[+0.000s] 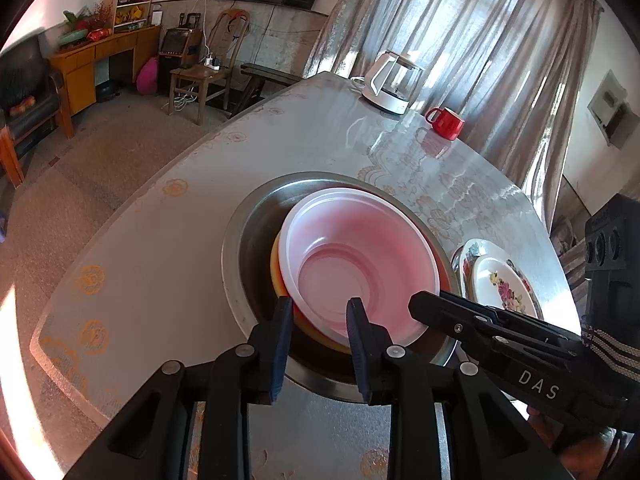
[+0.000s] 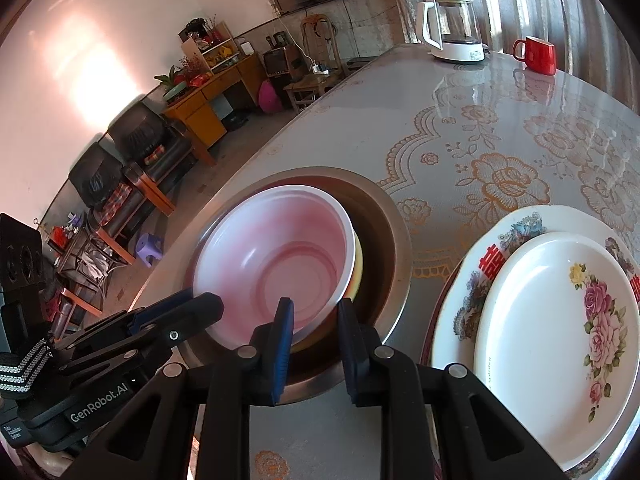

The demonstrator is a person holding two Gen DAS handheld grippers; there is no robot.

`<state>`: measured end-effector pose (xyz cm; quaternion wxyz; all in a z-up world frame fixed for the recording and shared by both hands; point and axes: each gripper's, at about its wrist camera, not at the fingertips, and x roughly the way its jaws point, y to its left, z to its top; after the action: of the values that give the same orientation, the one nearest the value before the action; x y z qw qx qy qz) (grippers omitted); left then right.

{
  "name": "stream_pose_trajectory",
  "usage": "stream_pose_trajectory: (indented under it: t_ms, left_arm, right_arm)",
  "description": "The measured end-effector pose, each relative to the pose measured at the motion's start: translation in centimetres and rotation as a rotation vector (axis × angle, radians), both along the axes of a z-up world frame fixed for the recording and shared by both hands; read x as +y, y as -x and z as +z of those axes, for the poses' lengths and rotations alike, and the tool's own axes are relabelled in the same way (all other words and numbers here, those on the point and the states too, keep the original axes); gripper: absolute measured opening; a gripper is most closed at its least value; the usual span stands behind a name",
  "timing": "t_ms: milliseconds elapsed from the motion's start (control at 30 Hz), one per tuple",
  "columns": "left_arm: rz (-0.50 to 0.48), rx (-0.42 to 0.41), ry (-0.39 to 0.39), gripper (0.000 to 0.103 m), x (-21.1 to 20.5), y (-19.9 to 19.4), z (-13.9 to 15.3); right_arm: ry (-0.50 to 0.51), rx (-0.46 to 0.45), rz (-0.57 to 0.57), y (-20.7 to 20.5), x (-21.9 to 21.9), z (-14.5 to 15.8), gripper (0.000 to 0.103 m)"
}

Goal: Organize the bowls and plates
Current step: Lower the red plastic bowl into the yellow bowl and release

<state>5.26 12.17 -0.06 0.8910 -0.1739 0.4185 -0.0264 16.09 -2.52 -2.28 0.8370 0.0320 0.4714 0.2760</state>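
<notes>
A pink-white plastic bowl (image 1: pixel 352 264) sits on a yellow bowl (image 1: pixel 277 276) inside a steel basin (image 1: pixel 240 248). My left gripper (image 1: pixel 320 312) is open with its fingers straddling the pink bowl's near rim. My right gripper (image 2: pixel 314 312) is open, its fingers straddling the rim of the same pink bowl (image 2: pixel 276 260) in the basin (image 2: pixel 388 232); it also shows in the left wrist view (image 1: pixel 424 308). A small floral plate (image 2: pixel 560 344) lies on a larger floral plate (image 2: pixel 516 228) to the right, also seen in the left wrist view (image 1: pixel 500 284).
A white glass kettle (image 1: pixel 394 84) and a red mug (image 1: pixel 448 122) stand at the table's far end. The lace-patterned table (image 2: pixel 500 140) has its edge to the left, with floor, chairs and a wooden desk (image 1: pixel 104 56) beyond.
</notes>
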Motion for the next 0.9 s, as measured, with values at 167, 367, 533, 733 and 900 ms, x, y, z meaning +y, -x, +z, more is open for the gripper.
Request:
stream_pose_trajectory:
  t_ms: [167,367,533,733,900]
  left_arm:
    - [0.000,-0.004,-0.002,0.032,-0.1,0.3,0.2]
    - [0.003,-0.005,-0.005,0.033,-0.2,0.6,0.4]
    - [0.005,-0.011,-0.011,0.038,-0.4,0.8,0.7]
    - [0.009,-0.014,-0.012,0.040,-0.2,1.1,0.9]
    - [0.013,-0.015,-0.010,0.041,-0.1,1.1,1.0]
  right_arm:
    - [-0.010,0.004,-0.001,0.1,-0.3,0.1,0.021]
    - [-0.020,0.002,-0.002,0.4,-0.5,0.2,0.021]
    - [-0.031,-0.003,-0.006,0.5,-0.9,0.3,0.021]
    - [-0.046,-0.009,-0.010,0.6,-1.4,0.4,0.021]
    - [-0.055,-0.011,-0.015,0.6,-1.8,0.4,0.021]
